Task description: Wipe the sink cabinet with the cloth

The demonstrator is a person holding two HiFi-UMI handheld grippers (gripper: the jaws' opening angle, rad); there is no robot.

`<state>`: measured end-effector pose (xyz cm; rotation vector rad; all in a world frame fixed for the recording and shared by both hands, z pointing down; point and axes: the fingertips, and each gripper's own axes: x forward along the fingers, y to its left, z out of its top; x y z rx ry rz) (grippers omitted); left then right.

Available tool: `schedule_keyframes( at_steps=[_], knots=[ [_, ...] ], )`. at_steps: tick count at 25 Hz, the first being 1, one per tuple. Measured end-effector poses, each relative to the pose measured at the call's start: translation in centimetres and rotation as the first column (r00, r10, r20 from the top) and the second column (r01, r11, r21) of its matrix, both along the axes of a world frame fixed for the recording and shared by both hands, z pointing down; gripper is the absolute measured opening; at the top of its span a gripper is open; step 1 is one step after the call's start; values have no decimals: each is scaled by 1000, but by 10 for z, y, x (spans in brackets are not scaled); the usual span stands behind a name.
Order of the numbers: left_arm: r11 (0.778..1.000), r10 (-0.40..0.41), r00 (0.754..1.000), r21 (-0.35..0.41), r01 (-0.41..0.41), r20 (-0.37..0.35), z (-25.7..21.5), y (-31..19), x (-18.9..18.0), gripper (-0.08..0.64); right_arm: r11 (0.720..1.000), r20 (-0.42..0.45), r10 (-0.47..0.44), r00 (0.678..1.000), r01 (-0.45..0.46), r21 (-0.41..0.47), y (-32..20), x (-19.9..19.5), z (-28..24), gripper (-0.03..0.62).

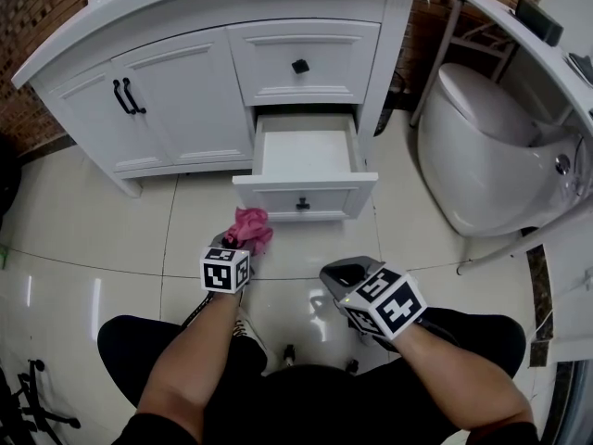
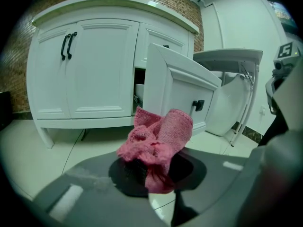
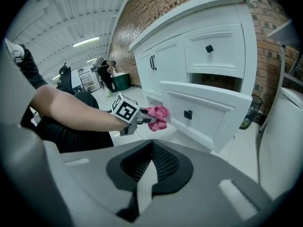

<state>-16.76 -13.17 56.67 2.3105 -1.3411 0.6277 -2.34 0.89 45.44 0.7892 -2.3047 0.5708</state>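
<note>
While low before cabinet (image 1: 315,7), doors (image 1: 185,100) at left, grips bunched pink cloth (image 2: 158,136) in clenched left gripper (image 2: 151,167), just short of pulled-out lower drawer (image 1: 304,196) front; contact unclear. Holds right gripper (image 3: 151,148) beside it over floor (image 1: 93,239), jaws pressed together on nothing. Toilet (image 1: 482,165) standing at far right, well apart from drawer.
</note>
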Motion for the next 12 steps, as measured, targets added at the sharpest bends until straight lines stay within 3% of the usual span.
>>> schedule_keyframes(
  at_steps=[4,12],
  knots=[
    [999,49,998,0,-49,-27,-22,6,12,87,999,16,33,999,-34,15,-9,5,-7,6],
    [981,191,973,-14,-195,-127,-120,33,44,87,987,123,89,988,-104,123,-30,10,-64,6]
  ],
)
